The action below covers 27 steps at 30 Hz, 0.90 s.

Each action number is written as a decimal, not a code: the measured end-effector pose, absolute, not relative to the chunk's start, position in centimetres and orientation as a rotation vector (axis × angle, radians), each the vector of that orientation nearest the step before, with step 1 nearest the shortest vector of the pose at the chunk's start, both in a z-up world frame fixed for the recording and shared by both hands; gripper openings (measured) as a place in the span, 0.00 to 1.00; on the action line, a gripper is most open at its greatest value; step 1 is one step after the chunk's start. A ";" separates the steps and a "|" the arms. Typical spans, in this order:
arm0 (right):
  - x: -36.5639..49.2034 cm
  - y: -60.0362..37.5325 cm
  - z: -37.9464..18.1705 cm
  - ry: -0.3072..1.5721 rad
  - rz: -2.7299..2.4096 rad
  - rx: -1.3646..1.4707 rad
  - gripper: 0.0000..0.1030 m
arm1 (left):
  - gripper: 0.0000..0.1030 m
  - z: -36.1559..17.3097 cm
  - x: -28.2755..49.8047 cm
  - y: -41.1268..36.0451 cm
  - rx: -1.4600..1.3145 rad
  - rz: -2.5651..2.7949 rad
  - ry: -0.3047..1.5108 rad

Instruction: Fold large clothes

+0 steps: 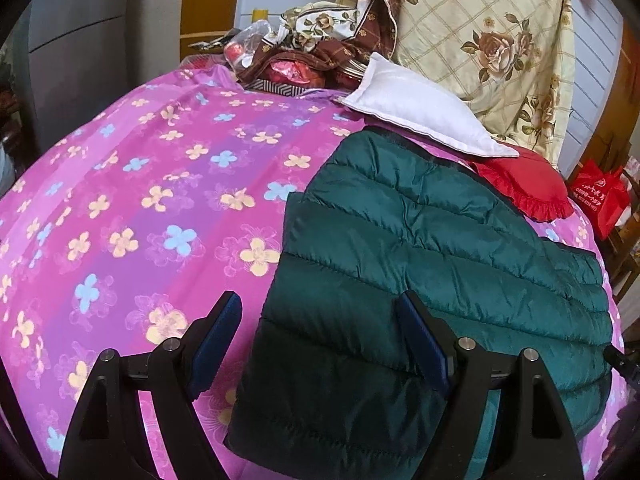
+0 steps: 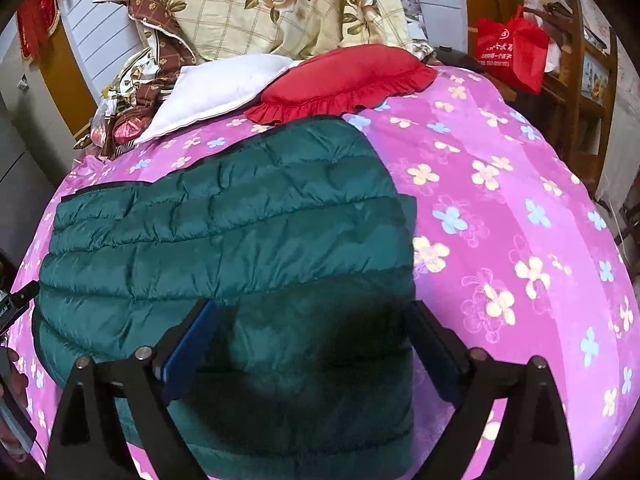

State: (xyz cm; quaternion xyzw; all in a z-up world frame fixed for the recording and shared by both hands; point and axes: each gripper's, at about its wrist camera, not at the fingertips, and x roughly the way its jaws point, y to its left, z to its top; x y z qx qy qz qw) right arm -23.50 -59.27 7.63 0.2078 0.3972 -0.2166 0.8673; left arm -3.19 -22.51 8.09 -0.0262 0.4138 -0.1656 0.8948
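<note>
A dark green quilted puffer jacket [image 1: 432, 264] lies folded flat on the pink flowered bed cover [image 1: 140, 200]; it also shows in the right wrist view [image 2: 240, 232]. My left gripper [image 1: 320, 316] is open and empty, held over the jacket's left edge, one finger over the cover and one over the jacket. My right gripper [image 2: 316, 320] is open and empty, held just above the near right part of the jacket. The jacket's near hem is hidden behind the gripper bodies.
A white pillow [image 1: 416, 108] and a red frilled cushion [image 2: 340, 80] lie at the jacket's far end. A floral quilt [image 1: 492, 40] and a pile of brown cloth [image 1: 312, 52] stand behind. A red bag [image 2: 512, 52] hangs by wooden shelves.
</note>
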 end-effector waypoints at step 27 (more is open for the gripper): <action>-20.0 -66.7 1.0 0.862 -0.214 0.695 1.00 | 0.84 2.0 1.9 -21.7 -0.378 -0.548 1.050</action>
